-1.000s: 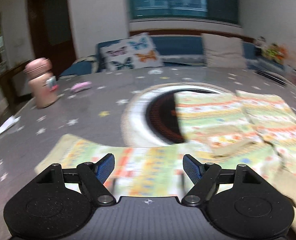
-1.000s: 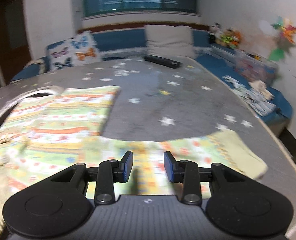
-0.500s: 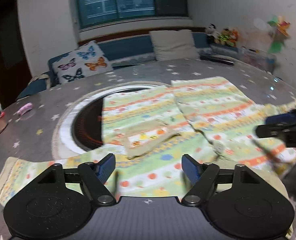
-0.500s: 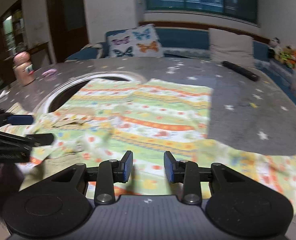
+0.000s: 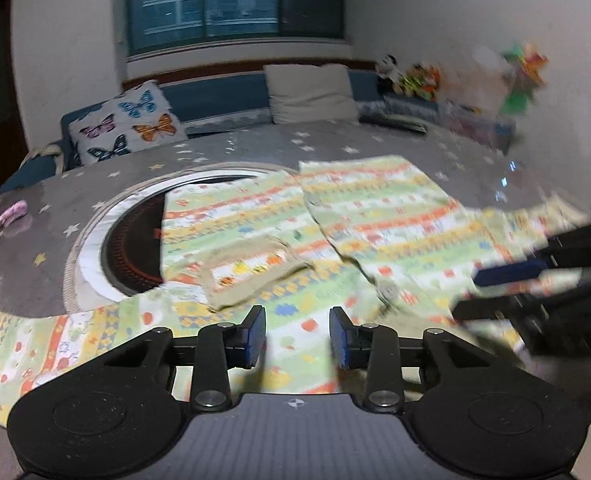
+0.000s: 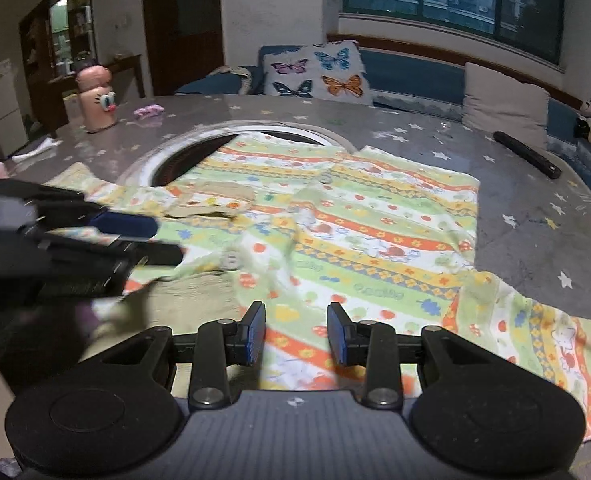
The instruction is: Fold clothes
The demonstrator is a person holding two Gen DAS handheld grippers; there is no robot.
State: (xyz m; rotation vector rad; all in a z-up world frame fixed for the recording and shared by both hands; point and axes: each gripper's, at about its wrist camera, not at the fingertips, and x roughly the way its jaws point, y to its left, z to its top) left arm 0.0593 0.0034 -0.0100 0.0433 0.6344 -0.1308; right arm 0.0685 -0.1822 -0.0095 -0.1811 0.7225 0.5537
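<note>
A child's shirt [image 5: 375,216] with green, orange and yellow stripes lies spread, front open, on the grey star-patterned table [image 5: 35,240]; its collar [image 5: 251,268] is turned out. My left gripper [image 5: 297,338] hovers over the shirt's near hem. Its jaws are closing, with only flat cloth showing below the gap. In the right wrist view the left gripper [image 6: 155,240] comes in from the left near the collar [image 6: 211,200]. My right gripper [image 6: 295,334] hangs over the shirt's [image 6: 375,232] near edge, jaws partly apart, nothing pinched. It shows blurred at the right [image 5: 491,292].
A round dark hob [image 5: 131,256] with a white ring is set in the table, partly under the shirt. A pink bottle [image 6: 95,100] and a small pink item [image 6: 148,111] stand far left. A black remote [image 6: 527,156] lies far right. Cushions line the bench behind.
The left view swung from the left sleeve to the shirt's middle and its jaws narrowed. The right view swung left from the right sleeve. Each gripper now shows in the other's view.
</note>
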